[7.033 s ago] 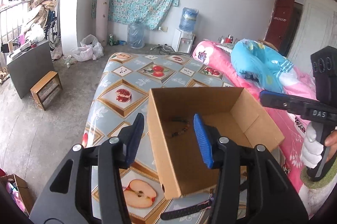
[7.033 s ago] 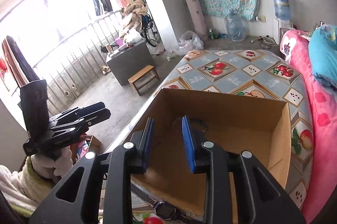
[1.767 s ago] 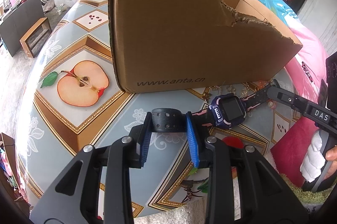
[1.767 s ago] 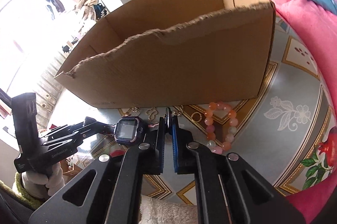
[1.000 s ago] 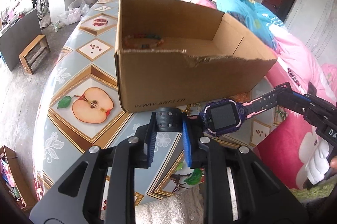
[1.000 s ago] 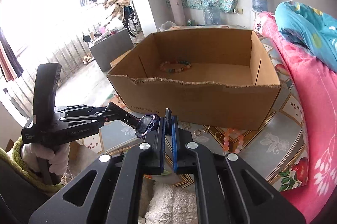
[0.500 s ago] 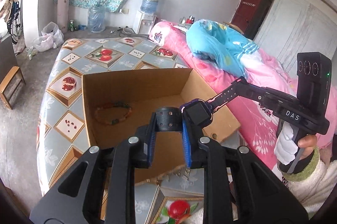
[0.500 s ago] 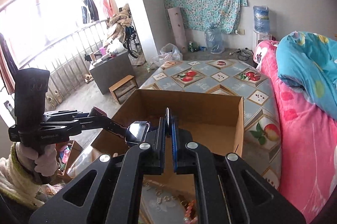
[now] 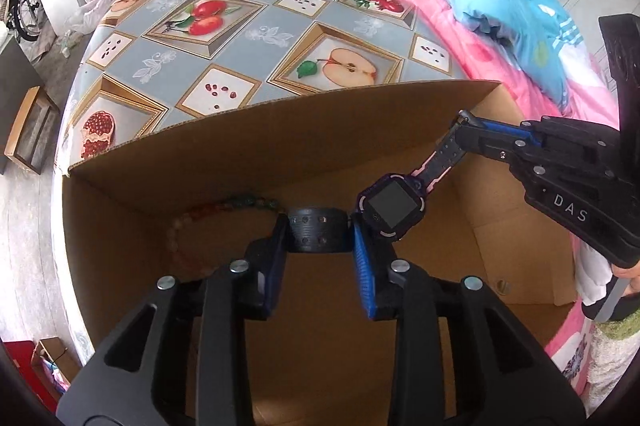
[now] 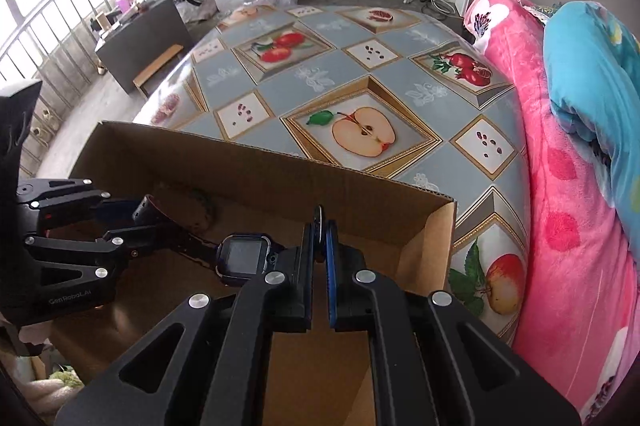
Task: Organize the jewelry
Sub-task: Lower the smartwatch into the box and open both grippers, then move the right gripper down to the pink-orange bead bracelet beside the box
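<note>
Bead bracelet (image 9: 224,209): lies on the floor of the cardboard box (image 9: 280,129), at its left.

Left gripper (image 9: 320,238): jaws have just been opening; one strap end of the watch (image 9: 394,203) is still seen between them.

Right gripper (image 10: 319,250): clenched on the other strap end.

Risk: if one end is released alone, the watch may swing and land on the bracelet.

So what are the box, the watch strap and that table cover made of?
Box: plain brown corrugated cardboard, matte; its cut top edge shows fluting. Watch strap: looks like soft rubber or silicone, dull black with punched holes, since it curls into a loop. Table cover: probably glossy vinyl or oilcloth, printed with fruit, with a faint sheen.
</note>
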Demonstrator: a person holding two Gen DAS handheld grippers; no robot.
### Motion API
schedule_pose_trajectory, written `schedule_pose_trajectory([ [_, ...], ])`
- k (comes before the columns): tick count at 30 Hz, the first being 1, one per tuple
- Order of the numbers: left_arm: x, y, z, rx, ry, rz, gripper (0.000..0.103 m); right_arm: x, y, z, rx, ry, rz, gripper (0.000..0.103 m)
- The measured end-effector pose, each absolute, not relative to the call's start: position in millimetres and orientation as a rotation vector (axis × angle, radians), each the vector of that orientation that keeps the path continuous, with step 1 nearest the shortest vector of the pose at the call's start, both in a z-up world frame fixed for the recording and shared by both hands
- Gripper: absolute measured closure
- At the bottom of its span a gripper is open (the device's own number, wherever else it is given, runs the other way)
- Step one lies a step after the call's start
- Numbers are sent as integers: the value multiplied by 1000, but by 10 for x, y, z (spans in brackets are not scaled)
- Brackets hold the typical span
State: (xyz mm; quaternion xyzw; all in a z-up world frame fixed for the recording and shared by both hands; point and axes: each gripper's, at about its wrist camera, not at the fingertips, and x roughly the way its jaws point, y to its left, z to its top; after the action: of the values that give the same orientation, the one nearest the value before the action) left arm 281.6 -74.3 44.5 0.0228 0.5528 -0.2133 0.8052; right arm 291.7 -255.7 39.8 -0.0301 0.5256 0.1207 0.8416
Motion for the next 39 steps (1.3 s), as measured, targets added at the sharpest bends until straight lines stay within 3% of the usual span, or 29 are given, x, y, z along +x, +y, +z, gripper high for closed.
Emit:
schedule_pose_trajectory([
  [1, 2856, -746, 417, 60, 1185, -442, 65, 2947, -2543, 358, -83, 1121, 243, 97],
  [6, 2901, -678, 348, 46, 1211, -425, 60, 2955, -2575, 393, -90, 1110, 233, 95],
  [18, 2509, -421, 922, 14, 1004, -439, 58, 2733, -2757, 682, 15, 976, 231, 95],
  [23, 2033, -122, 1308, -23, 845, -461, 52, 2253, -2788, 994, 84, 858, 291, 95],
  [29, 1417, 202, 1498, -50, 720, -474, 45, 1489, -2801, 1148, 147, 749, 331, 84],
  [39, 592, 533, 1197, -87, 677, -416, 34, 474, -2756, 770, 198, 756, 303, 82],
])
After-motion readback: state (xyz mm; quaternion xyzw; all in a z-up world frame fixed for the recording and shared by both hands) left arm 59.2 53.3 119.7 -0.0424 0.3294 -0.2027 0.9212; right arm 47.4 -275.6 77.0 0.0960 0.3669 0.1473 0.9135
